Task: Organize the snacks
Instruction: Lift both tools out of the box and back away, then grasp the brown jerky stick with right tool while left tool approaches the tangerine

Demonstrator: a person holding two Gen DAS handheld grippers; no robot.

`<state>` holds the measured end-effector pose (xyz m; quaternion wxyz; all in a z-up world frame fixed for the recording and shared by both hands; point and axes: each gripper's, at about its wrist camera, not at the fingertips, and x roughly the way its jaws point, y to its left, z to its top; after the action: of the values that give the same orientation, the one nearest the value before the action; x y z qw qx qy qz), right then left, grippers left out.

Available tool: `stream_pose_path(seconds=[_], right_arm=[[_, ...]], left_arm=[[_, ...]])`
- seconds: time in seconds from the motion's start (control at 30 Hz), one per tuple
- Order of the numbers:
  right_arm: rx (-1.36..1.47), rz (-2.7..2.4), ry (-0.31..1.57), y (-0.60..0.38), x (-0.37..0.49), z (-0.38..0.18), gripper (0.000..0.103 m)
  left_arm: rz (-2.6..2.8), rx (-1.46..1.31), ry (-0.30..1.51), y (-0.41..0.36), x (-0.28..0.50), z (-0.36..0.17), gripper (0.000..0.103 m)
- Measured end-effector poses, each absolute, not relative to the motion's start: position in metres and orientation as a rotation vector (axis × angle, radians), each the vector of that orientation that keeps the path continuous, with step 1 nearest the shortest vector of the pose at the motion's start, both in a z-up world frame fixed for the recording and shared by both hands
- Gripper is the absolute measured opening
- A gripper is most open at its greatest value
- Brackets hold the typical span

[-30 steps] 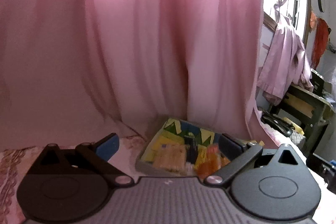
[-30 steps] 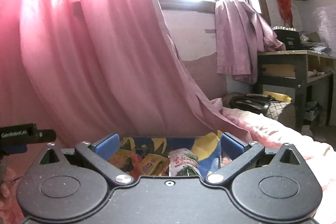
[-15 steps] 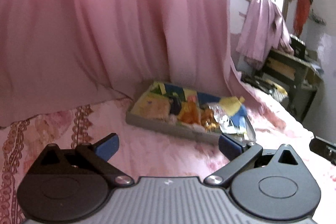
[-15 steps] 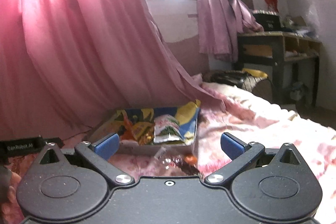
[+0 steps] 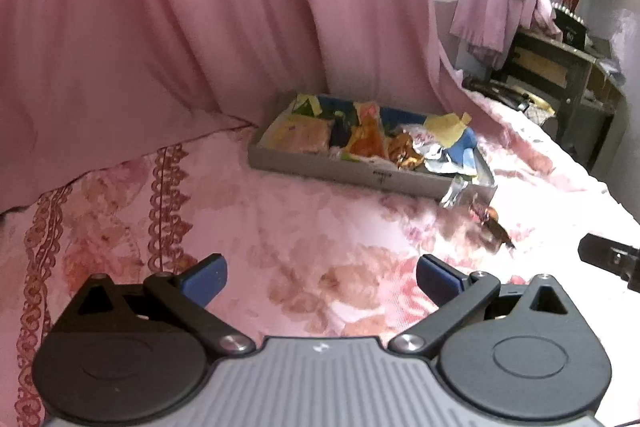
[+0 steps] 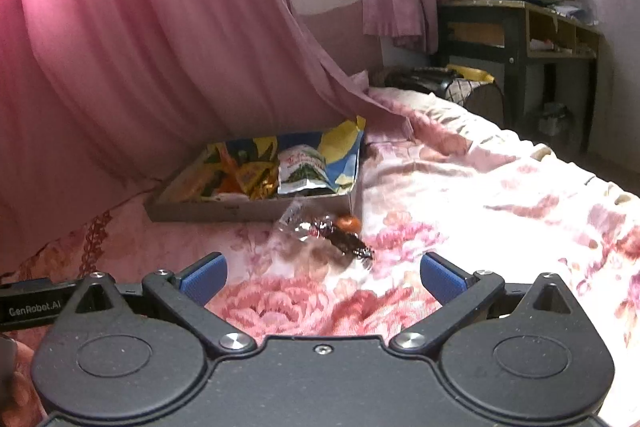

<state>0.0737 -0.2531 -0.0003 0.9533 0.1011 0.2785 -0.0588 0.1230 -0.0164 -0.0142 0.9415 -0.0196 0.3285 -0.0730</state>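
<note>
While both the left gripper (image 5: 320, 277) and right gripper (image 6: 323, 275) gape empty, the tray (image 5: 352, 177) wall hides the snacks' (image 5: 372, 139) lower halves

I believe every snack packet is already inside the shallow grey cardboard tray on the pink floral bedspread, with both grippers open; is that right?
Not every packet: a clear crinkly snack packet lies on the pink floral bedspread just outside the shallow grey cardboard tray, as the right wrist view shows. Both grippers are open.

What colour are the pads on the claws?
Blue pads; clearest in the right wrist view.

Both wrist views low over bed, facing curtain; share snack tray (image 5: 360, 179) (image 6: 224, 213), mid-distance.
</note>
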Motion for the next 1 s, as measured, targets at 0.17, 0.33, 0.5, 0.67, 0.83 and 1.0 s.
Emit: stream_pose_path(seconds=[0.17,0.33,0.5,0.67,0.83,1.0], right_arm=[[0.205,-0.124,0.608,-0.253,0.077,-0.004,0.102],[0.215,-0.136,0.644,-0.255,0.082,-0.009,0.102],[0.214,-0.139,0.681,-0.255,0.088,-0.015,0.102],[0.212,-0.123,0.718,-0.253,0.094,-0.018,0.102],[0.213,-0.09,0.775,-0.254,0.107,-0.023,0.102],[0.221,-0.068,0.807,-0.26,0.122,-0.024,0.102]], left_arm=[[-0.14,-0.023,0.708,-0.019,0.124,-0.018,0.103],[-0.147,-0.001,0.731,-0.023,0.125,-0.022,0.103],[-0.159,0.012,0.742,-0.027,0.127,-0.024,0.103],[-0.168,0.018,0.756,-0.031,0.132,-0.027,0.103],[-0.193,0.028,0.761,-0.038,0.141,-0.031,0.103],[-0.224,0.064,0.751,-0.048,0.154,-0.033,0.103]])
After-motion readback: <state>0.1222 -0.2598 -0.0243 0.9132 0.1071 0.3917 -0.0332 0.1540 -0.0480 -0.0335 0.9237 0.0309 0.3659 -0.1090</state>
